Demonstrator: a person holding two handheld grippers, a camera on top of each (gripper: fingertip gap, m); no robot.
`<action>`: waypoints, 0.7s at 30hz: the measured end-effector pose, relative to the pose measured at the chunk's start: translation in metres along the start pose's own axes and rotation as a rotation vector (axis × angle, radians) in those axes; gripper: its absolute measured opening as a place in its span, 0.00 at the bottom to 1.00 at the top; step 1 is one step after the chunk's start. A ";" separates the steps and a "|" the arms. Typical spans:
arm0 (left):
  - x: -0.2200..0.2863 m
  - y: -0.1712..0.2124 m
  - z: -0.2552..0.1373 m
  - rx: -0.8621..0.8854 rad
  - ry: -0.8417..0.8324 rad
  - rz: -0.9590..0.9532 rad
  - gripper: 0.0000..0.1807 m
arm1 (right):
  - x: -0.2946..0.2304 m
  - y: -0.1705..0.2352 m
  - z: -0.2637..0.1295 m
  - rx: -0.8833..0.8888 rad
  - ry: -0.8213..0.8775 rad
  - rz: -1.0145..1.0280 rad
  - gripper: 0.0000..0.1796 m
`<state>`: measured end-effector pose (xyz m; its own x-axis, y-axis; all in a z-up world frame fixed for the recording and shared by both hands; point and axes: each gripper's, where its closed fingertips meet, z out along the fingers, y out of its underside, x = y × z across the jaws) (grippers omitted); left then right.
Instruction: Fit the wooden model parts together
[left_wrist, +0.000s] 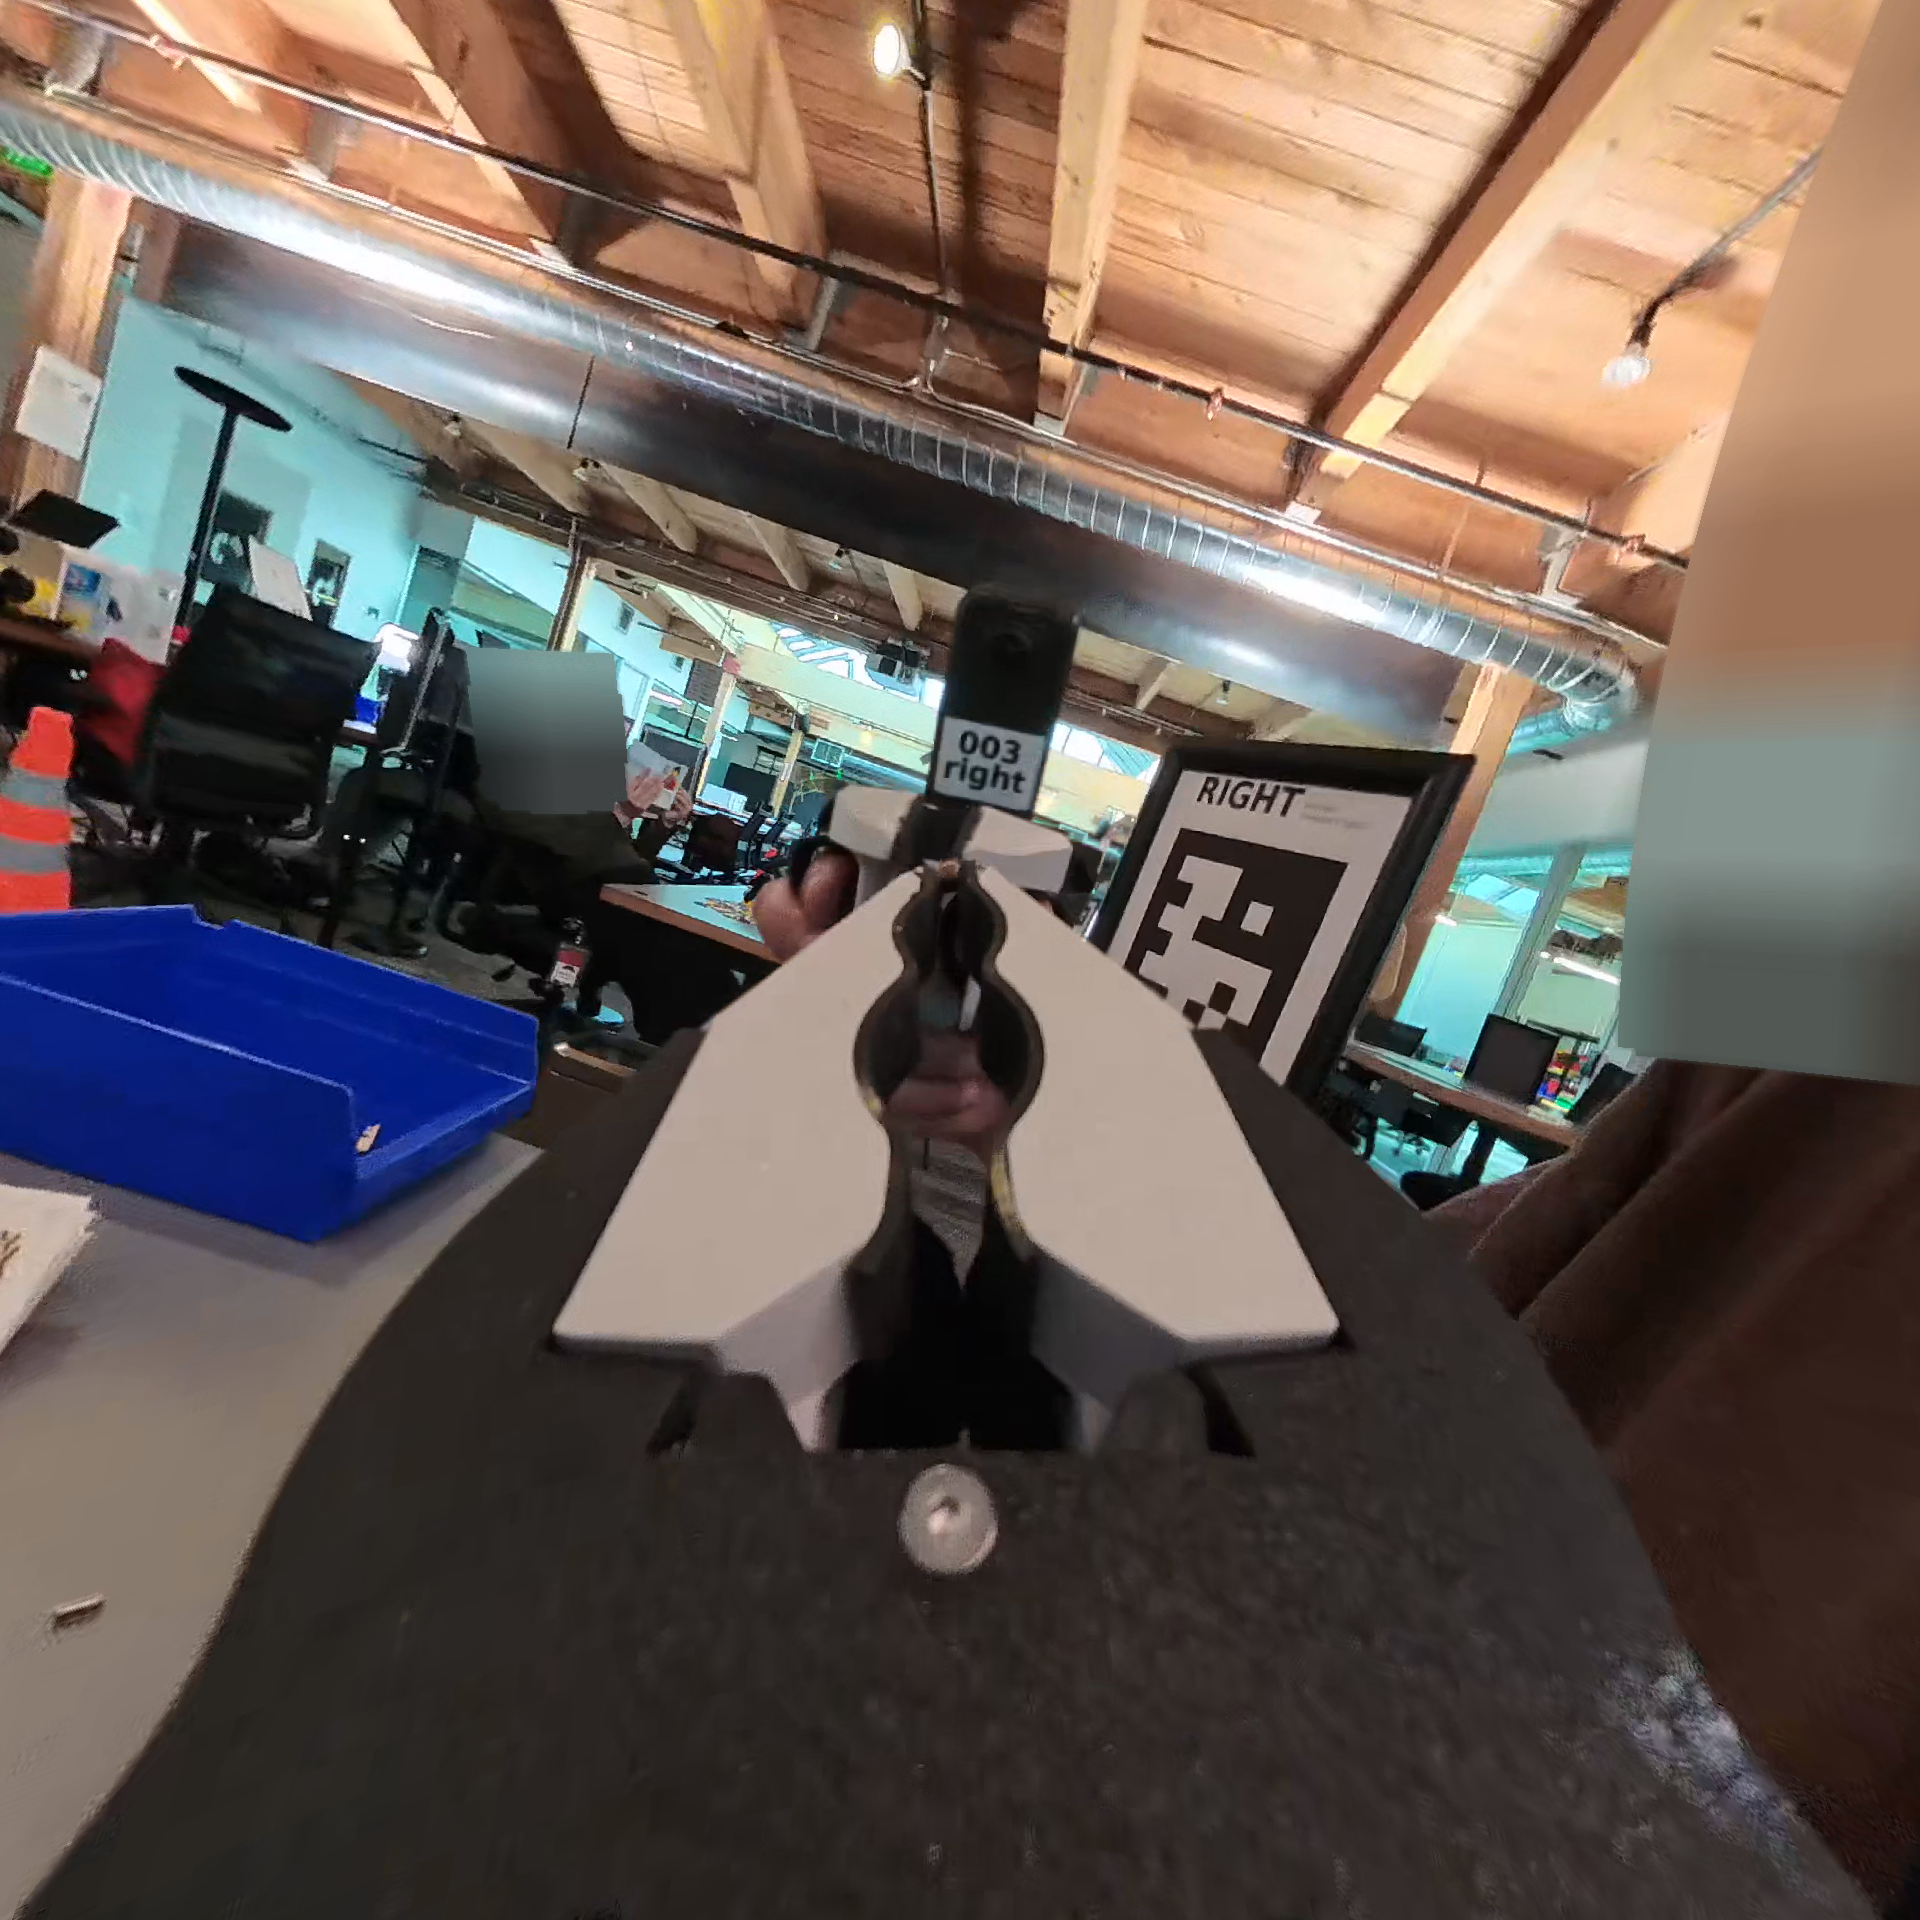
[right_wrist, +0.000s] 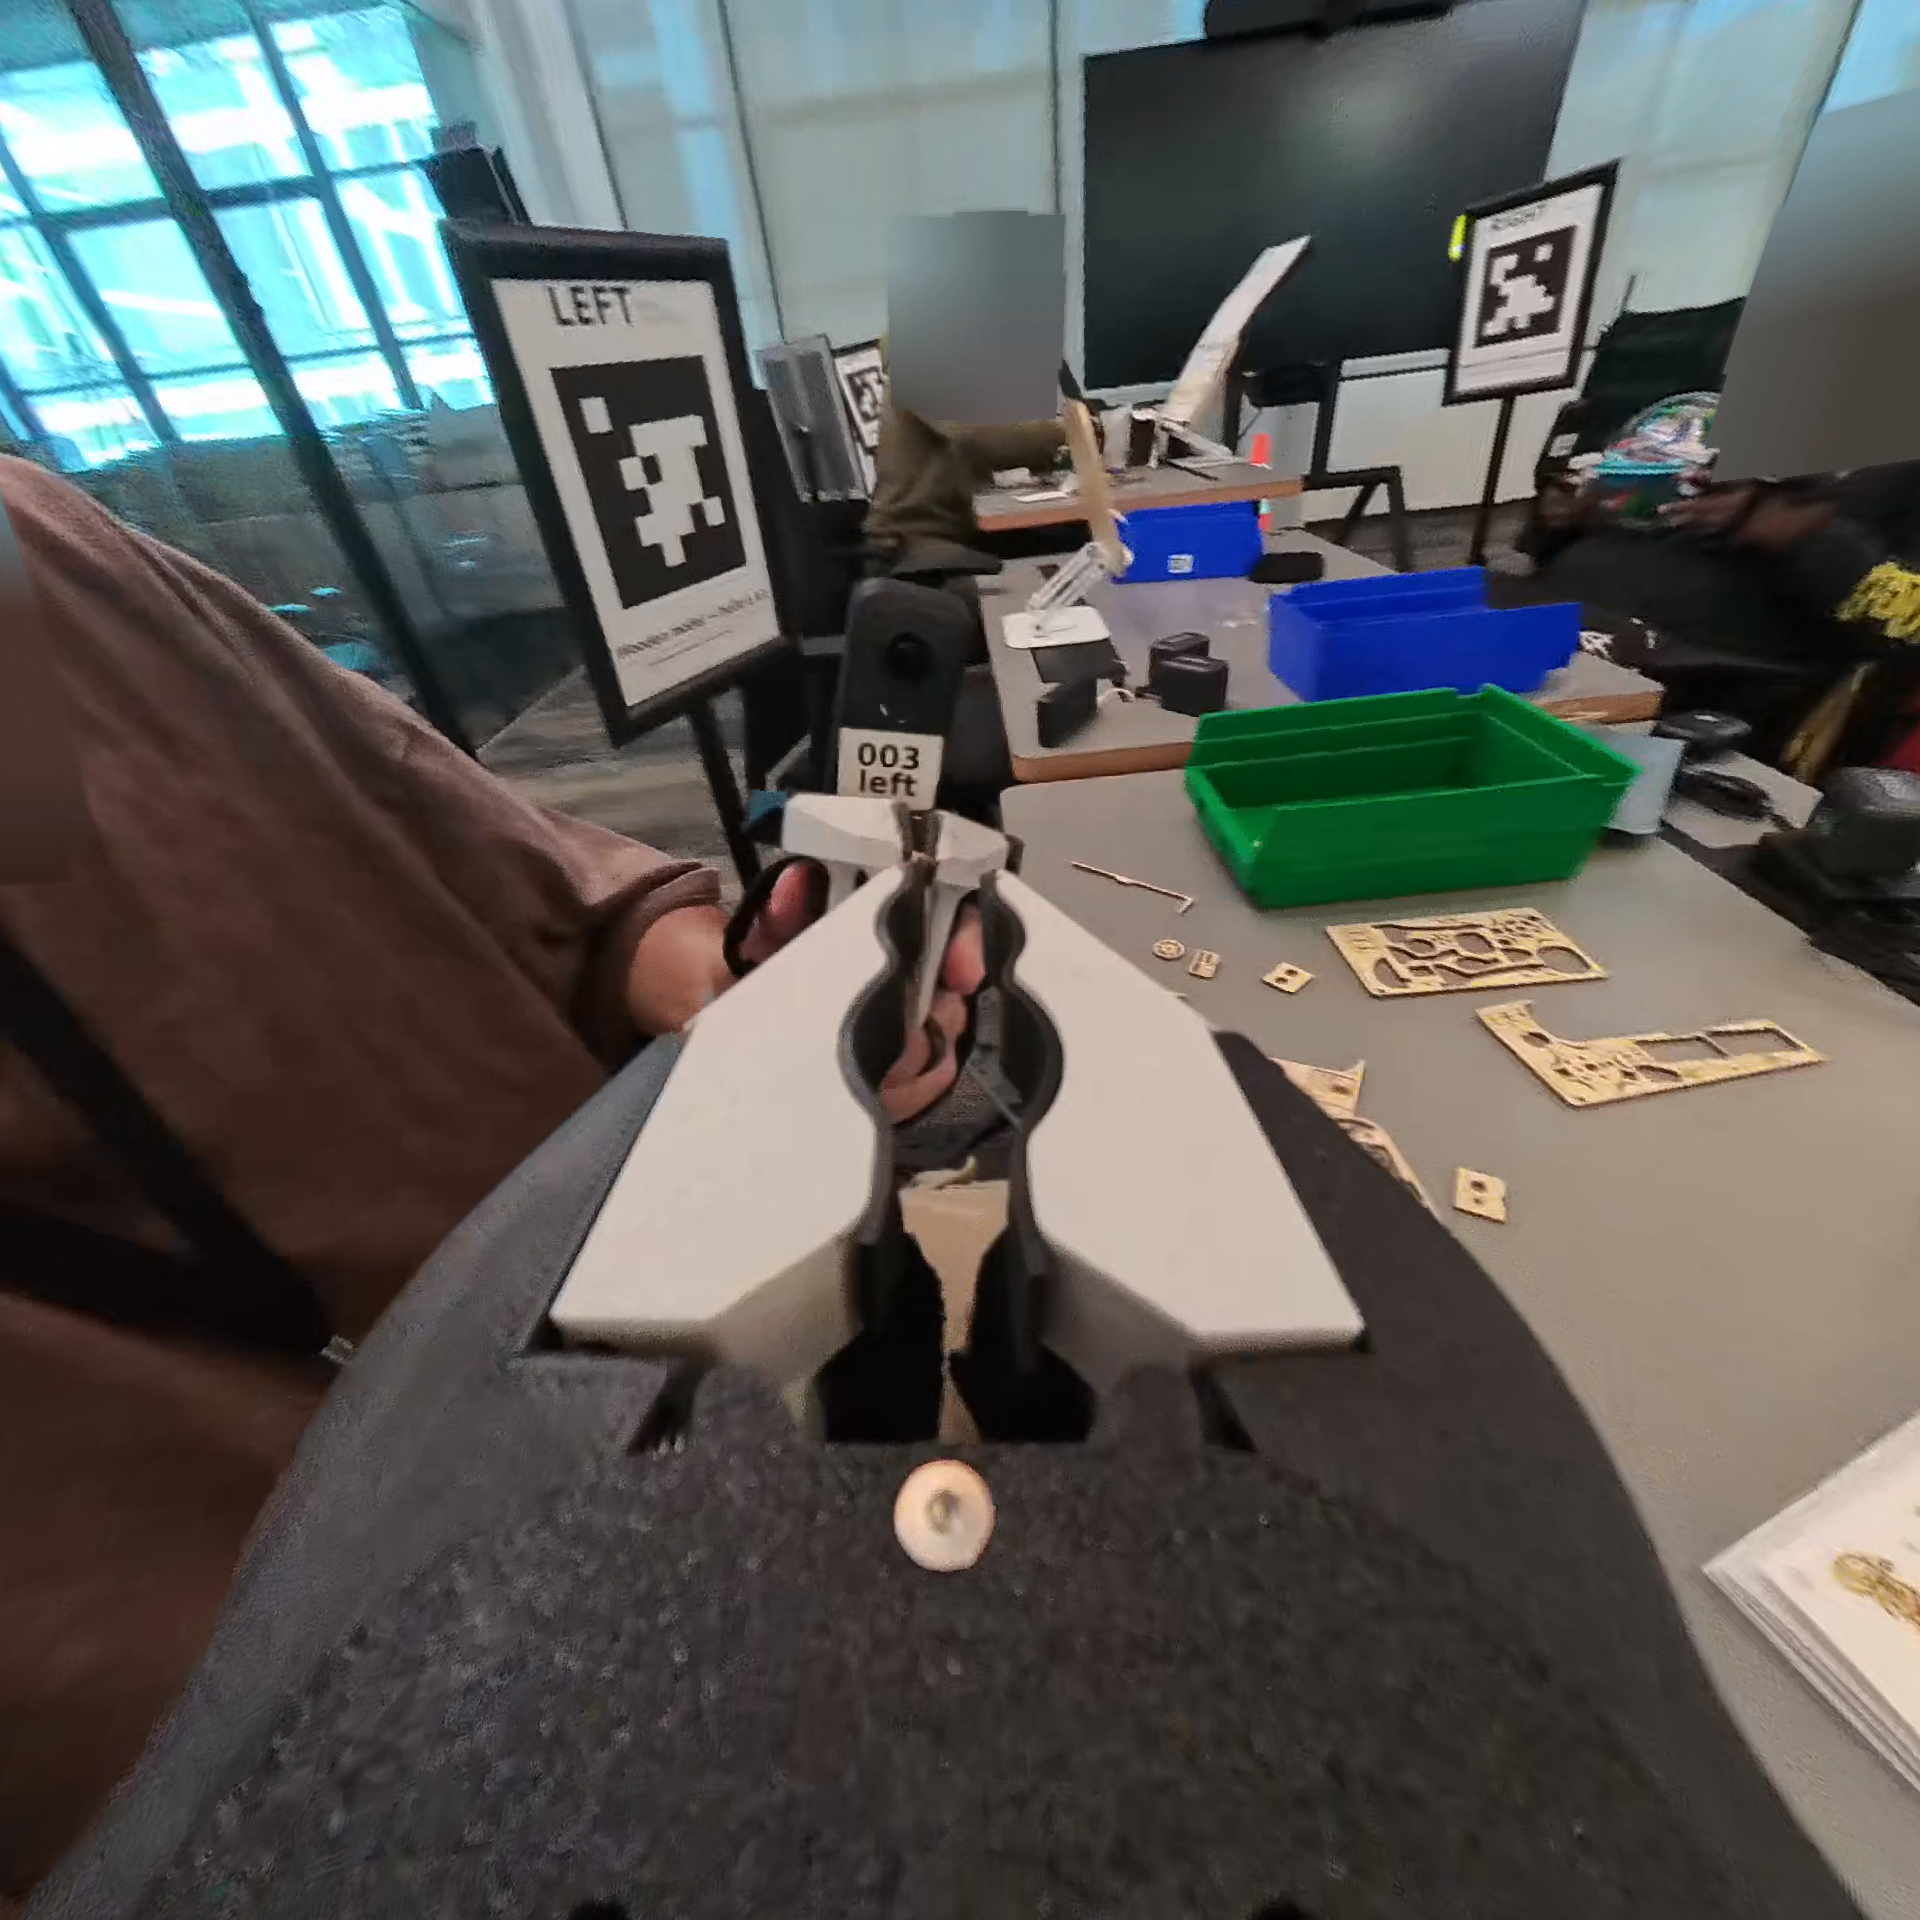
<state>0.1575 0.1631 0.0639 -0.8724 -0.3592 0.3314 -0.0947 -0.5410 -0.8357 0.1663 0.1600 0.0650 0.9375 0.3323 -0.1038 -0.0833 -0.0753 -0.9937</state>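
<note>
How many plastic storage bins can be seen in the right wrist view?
3: a green plastic bin on the near grey table, a large blue plastic bin behind it, and a smaller blue plastic bin farther back. Others may be hidden.

Green bin (right_wrist: 1403, 795), cut sheets (right_wrist: 1465, 951) crowd table's (right_wrist: 1662, 1299) far side.

The grey worktop (right_wrist: 1621, 1299) carries a green bin (right_wrist: 1403, 795), two cut-out wooden sheets (right_wrist: 1465, 951) (right_wrist: 1647, 1060) just beside it, small loose wooden pieces (right_wrist: 1481, 1193), a thin metal rod (right_wrist: 1132, 886), a paper stack (right_wrist: 1839, 1631) (at the near right edge) and a blue bin (left_wrist: 239, 1070).
</note>
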 end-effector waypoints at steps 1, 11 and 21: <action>0.002 0.000 0.001 -0.001 0.005 0.004 0.01 | -0.002 0.000 0.000 0.003 -0.015 0.004 0.05; 0.002 0.005 0.002 -0.019 -0.006 0.031 0.01 | -0.010 0.003 0.004 -0.003 -0.050 -0.009 0.04; 0.002 0.008 0.002 -0.036 0.005 0.064 0.00 | -0.007 0.009 0.006 -0.015 -0.054 -0.011 0.01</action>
<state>0.1561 0.1568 0.0583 -0.8797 -0.3884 0.2744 -0.0557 -0.4888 -0.8706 0.1563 0.1628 0.0562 0.9185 0.3838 -0.0957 -0.0679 -0.0852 -0.9940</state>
